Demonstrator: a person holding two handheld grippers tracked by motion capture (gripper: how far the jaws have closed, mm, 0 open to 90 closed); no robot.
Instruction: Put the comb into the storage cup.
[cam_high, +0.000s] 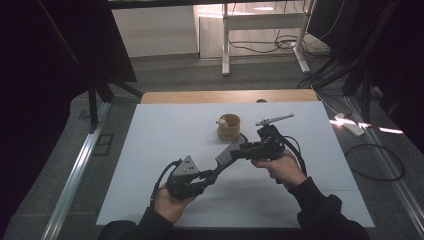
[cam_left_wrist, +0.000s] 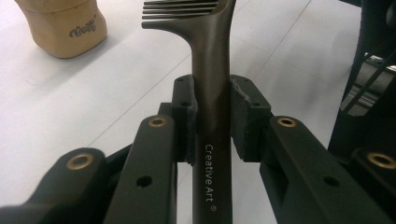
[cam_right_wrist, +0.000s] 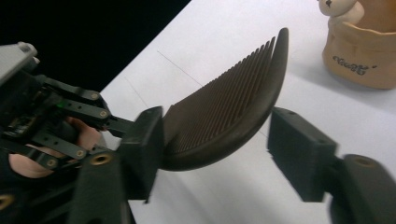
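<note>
Dark-brown wooden comb (cam_left_wrist: 212, 70), stamped "Creative Art" along its handle, hanging above the white worktop (cam_high: 150, 150): left tongs (cam_high: 209, 176) clamping the handle; fine curved teeth reaching rightward between the gaping right tongs (cam_right_wrist: 219, 147), untouched; tan pot (cam_high: 229, 127) standing beyond.

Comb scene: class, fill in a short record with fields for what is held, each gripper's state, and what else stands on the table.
held thing: dark comb
left gripper: jaws shut on the comb's handle
right gripper: jaws open, either side of the comb's toothed end
nearby: tan cup with a small figure inside
surface: white table
</note>
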